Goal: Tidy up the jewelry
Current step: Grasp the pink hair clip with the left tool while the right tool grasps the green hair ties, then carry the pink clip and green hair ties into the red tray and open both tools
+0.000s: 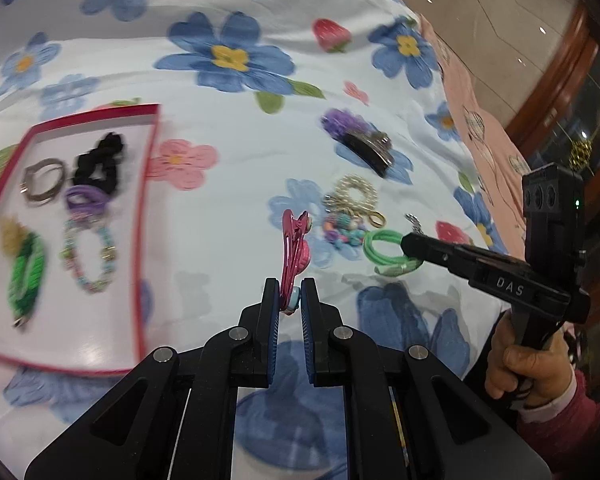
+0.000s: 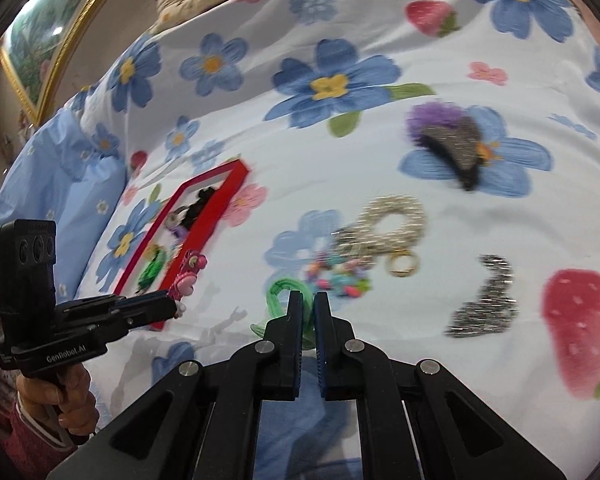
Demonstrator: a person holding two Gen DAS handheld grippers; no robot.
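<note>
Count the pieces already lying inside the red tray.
5 in the red tray: silver bracelet and black scrunchie at the far end, purple hair tie mid-tray, green bracelet and beaded bracelet nearer. Blur may hide smaller ones.

I see the tray toward the bedspread's left side with bracelets in it, the loose jewelry pile lying to its right.

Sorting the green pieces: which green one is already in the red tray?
The dark-and-bright green braided bracelet lies inside the red tray; the pale green loop is outside it, pinched by the right gripper.
</note>
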